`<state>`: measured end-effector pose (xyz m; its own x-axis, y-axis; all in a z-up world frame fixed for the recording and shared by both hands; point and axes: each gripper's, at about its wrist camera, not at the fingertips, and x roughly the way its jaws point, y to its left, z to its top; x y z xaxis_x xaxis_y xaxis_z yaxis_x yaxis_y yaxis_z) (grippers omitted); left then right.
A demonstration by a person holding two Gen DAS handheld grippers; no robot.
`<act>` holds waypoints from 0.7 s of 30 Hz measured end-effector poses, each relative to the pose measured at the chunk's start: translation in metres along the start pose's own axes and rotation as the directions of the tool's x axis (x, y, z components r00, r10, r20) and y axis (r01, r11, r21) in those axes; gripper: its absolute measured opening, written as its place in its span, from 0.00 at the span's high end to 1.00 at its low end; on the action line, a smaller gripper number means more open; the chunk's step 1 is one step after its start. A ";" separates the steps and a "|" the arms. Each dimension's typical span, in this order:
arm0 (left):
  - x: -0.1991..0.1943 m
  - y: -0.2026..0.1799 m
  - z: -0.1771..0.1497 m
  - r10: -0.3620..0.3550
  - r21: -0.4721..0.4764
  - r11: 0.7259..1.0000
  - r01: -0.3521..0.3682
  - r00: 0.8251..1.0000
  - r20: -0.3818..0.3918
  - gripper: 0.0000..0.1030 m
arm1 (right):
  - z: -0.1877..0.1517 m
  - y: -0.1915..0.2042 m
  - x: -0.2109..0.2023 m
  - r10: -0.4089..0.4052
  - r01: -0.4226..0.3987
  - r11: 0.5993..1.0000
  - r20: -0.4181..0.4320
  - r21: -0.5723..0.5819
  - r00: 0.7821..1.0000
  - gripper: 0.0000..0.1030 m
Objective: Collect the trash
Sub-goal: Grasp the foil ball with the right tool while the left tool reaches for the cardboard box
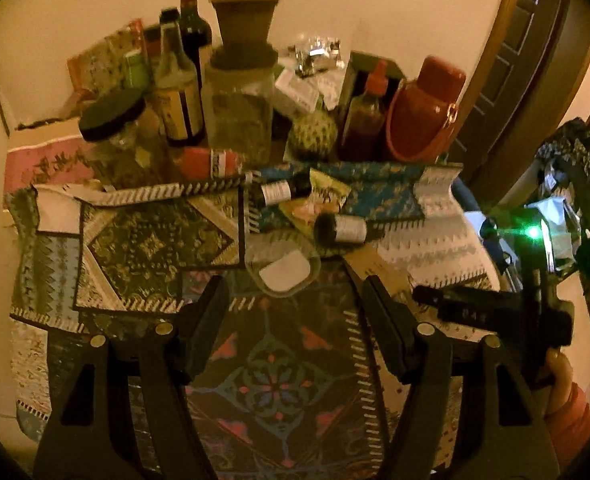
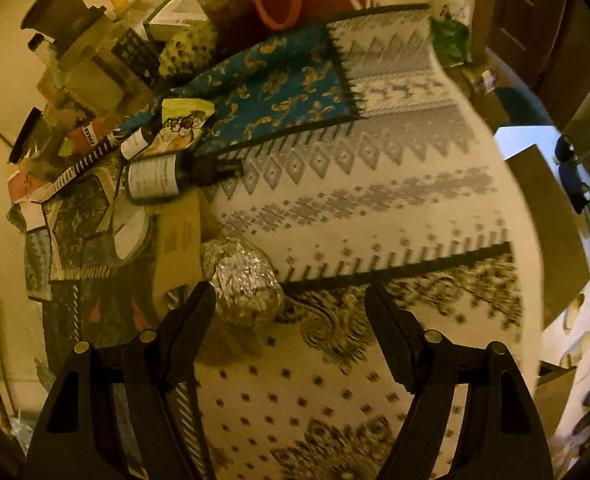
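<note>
- Trash lies scattered on the cloth-covered counter (image 2: pixel 375 208): a crumpled foil ball (image 2: pixel 243 284) sits on the patterned cloth toward the near edge, just ahead of the right gripper (image 2: pixel 291 308) and closer to its left finger than to its right.
- Right gripper is spread wide and holds nothing; the foil ball is off-centre between the fingers, not yet enclosed.
- Left gripper (image 1: pixel 295 300) is likewise spread and empty, hovering over the dark-patterned middle of the counter, with a pale flat wrapper (image 1: pixel 285 274) just beyond its tips.
- Further back lie two small dark bottles (image 2: pixel 155 178) on their sides and a yellow printed packet (image 2: pixel 185 128), near the crowded far edge where jars and tall bottles stand.
- The step in hand appears to be picking up the foil ball. To do it well, I would shift the right gripper leftward so the ball sits centred, lower until the fingers bracket its widest part, then close gently, since foil likely crushes and could slip.
- A dark bag (image 1: pixel 575 184) beyond the counter's right edge, seen from the left wrist, is probably the place for the trash.
</note>
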<state>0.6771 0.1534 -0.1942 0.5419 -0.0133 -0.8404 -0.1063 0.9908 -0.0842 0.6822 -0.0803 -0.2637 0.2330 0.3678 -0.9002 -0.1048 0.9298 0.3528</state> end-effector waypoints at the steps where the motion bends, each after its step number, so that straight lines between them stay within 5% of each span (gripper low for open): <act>1: 0.002 0.000 -0.001 0.001 0.001 1.000 -0.001 1.000 -0.006 0.34 | 0.000 0.001 0.001 0.014 -0.014 1.000 -0.003 -0.002 1.000 0.28; 7: 0.014 -0.003 -0.008 0.009 0.005 1.000 -0.009 0.999 -0.037 0.34 | 0.001 0.005 0.014 0.119 -0.119 0.993 -0.046 0.007 0.992 0.28; 13: 0.023 -0.003 -0.014 0.023 -0.003 1.000 -0.023 0.998 -0.063 0.34 | -0.004 0.020 0.017 0.286 -0.289 0.956 -0.069 -0.042 0.956 0.78; 21: 0.050 -0.002 -0.031 0.004 -0.016 1.000 -0.006 0.988 -0.156 0.34 | -0.011 0.032 0.001 0.127 -0.127 0.980 -0.007 -0.152 0.992 0.85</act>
<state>0.6783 0.1468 -0.2523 0.4047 -0.0303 -0.9139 -0.1235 0.9885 -0.0875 0.6685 -0.0501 -0.2562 0.2109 0.4828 -0.8500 -0.2793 0.8630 0.4209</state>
